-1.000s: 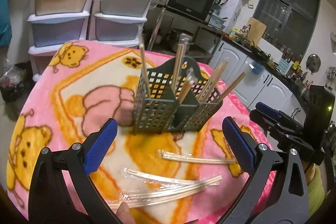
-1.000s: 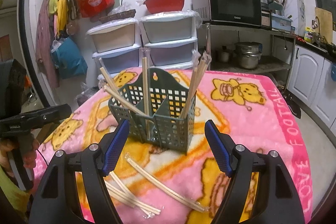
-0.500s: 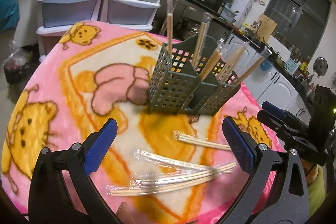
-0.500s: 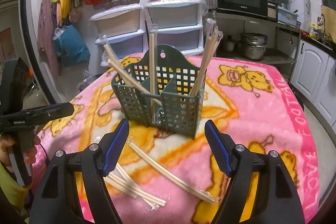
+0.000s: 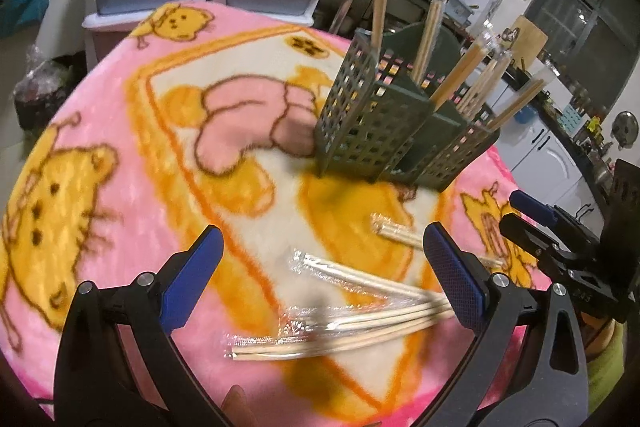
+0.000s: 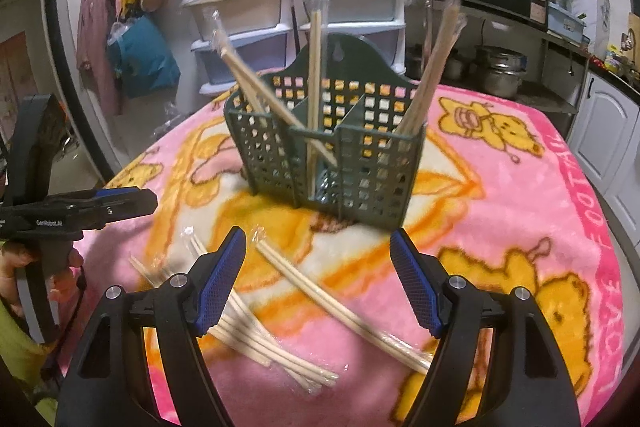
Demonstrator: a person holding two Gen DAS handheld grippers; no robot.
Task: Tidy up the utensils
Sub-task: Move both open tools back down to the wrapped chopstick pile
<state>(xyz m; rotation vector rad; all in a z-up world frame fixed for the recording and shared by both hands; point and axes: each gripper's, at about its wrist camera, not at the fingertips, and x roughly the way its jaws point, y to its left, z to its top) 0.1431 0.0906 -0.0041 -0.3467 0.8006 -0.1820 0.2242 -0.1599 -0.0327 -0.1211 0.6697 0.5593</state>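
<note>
Left wrist view
Left gripper (image 5: 320,271): jaws spread wide, nothing between the blue pads; it hangs above the loose chopsticks.
Loose wrapped chopsticks (image 5: 340,323): several pairs in clear sleeves lie fanned and overlapping on the pink blanket (image 5: 120,163), just ahead of the fingers; one shorter-looking pair (image 5: 394,231) lies apart, nearer the caddy.
Green caddy (image 5: 384,135): stands upright beyond them, already holding several pairs that lean outward.
Right gripper (image 5: 560,243): seen side-on at the right edge; from here its jaws cannot be judged.
Risk: the pairs cross each other, so closing on the pile could likely lift two at once or drag a neighbour along; the slick sleeves may let a pair slide out of the pads.

Right wrist view
Right gripper (image 6: 316,283): jaws wide apart and empty, poised over a single pair (image 6: 340,311) lying slantwise on the blanket.
Bundle to the left (image 6: 256,339): overlapping pairs, partly under the left finger.
Caddy (image 6: 328,147): divided into compartments; pairs lean across them at angles.
Left gripper (image 6: 80,211): held by a hand (image 6: 24,267) at the left edge.
Risk: the soft blanket could bunch into the pads during a low grasp; leaning pairs in the caddy could be knocked or block a new pair going in; both grippers working close together could collide.
</note>
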